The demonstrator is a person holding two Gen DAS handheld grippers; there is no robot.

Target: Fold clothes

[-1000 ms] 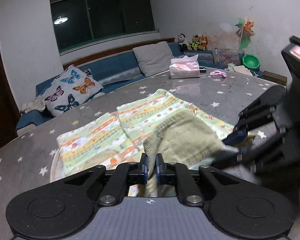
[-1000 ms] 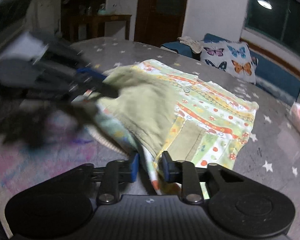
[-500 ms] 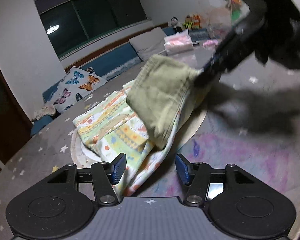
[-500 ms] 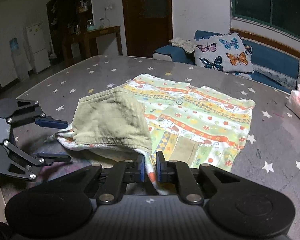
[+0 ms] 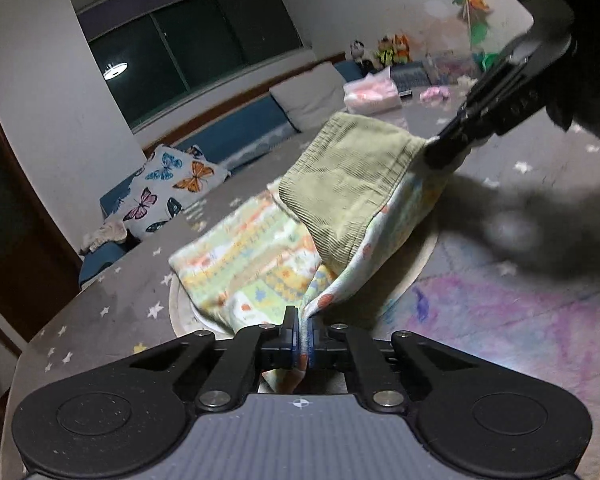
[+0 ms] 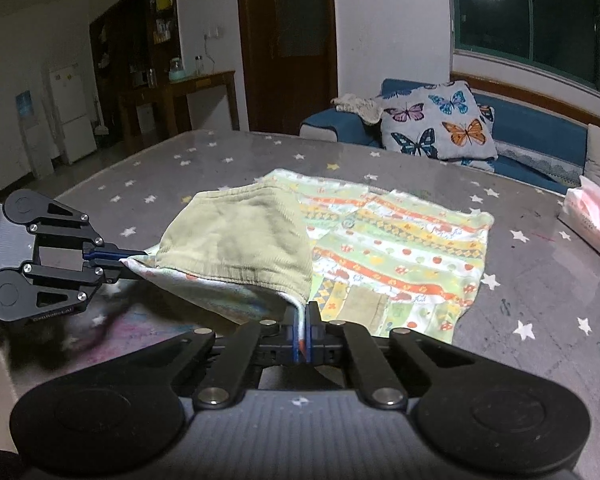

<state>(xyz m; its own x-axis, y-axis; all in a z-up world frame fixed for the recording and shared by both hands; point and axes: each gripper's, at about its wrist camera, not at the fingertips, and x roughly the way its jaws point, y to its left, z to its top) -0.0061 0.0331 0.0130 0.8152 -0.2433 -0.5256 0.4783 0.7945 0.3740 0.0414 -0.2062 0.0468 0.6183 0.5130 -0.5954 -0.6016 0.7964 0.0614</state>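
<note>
Currently both the left tongs (image 5: 303, 334) and right tongs (image 6: 302, 332) pinch the patterned garment (image 6: 396, 252), its near edge raised off the surface (image 6: 220, 160).

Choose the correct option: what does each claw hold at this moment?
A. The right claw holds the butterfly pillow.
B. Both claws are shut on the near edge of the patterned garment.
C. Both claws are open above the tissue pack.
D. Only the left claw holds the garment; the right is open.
B: the left claw and the right claw are each shut on a corner of the patterned garment, lifting its near edge off the table.
</note>
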